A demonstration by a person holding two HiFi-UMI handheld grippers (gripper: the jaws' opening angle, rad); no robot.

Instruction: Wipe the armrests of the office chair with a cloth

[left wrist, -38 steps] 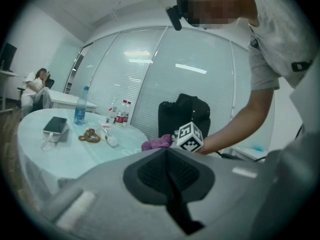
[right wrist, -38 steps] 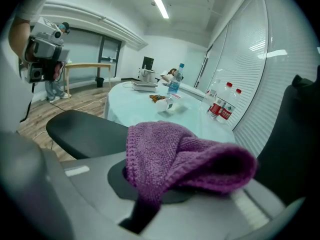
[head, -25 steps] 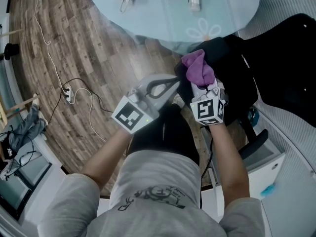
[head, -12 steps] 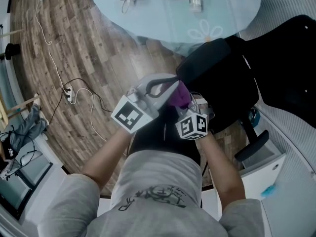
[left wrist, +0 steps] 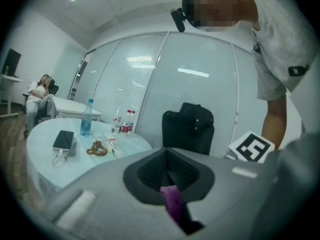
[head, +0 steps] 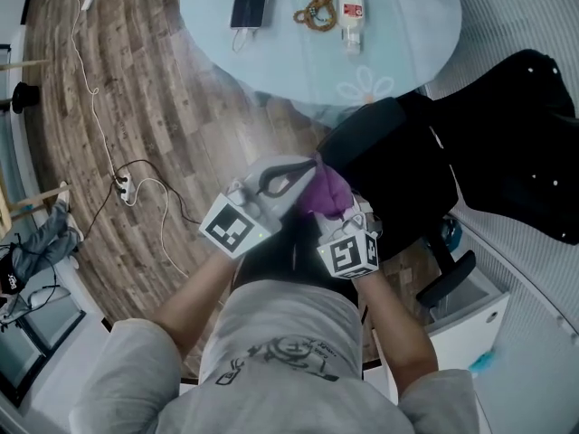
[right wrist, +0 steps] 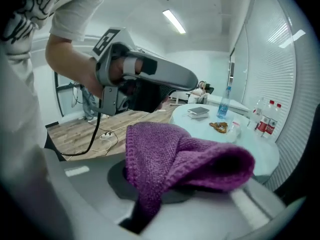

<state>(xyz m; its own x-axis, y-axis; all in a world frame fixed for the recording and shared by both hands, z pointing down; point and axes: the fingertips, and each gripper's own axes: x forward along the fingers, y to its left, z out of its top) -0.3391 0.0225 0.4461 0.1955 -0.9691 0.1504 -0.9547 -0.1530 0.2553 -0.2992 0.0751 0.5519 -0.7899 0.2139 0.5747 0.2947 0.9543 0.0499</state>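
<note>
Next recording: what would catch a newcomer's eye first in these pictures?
The purple cloth stands out, bunched in front of the person beside the black office chair. The left gripper and the right gripper are both shut on it, the left pinching only a thin corner. Beyond them is a round pale table with a phone on it.

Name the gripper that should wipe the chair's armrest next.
Right, most likely. The right gripper holds the bulk of the cloth in its jaws and sits nearer the chair; the left gripper only pinches a corner.
</note>
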